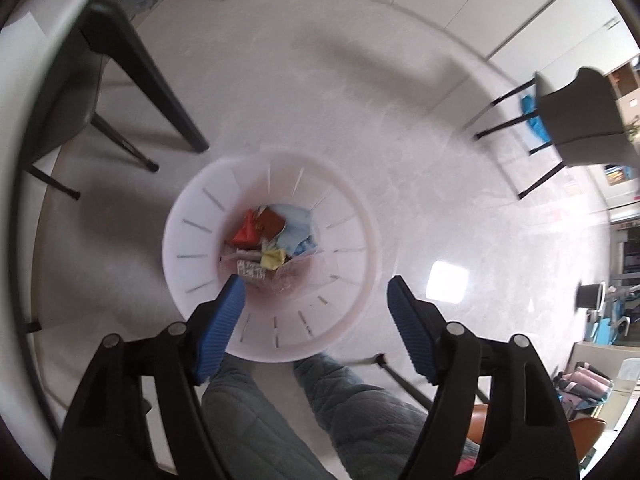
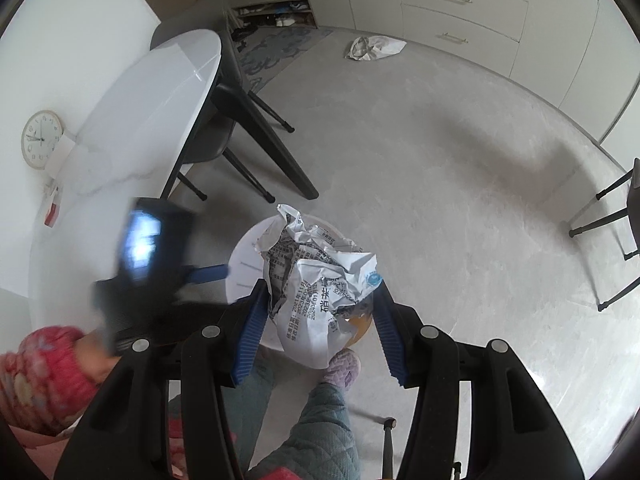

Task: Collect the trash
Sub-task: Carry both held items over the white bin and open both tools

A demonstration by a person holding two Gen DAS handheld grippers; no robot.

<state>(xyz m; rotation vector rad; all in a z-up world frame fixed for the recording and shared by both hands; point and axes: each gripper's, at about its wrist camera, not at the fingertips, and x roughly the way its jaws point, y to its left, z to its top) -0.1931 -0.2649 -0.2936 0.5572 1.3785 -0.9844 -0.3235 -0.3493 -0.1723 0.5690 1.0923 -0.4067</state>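
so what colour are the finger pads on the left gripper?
Blue, ribbed pads on black arms; clearest in the left wrist view.

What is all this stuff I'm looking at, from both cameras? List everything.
Round white slotted plastic bin: one, on the floor below both grippers.
Mixed trash: several pieces, red, blue, yellow, inside the bin.
Crumpled printed white paper: one, between the right gripper's fingers.
White tabletop: one, black legs, left.
Dark chairs: at least two, around the room.
White bag: one, on the far floor.
Wall clock: one, white.
Left gripper: open.
Right gripper: shut on the paper.
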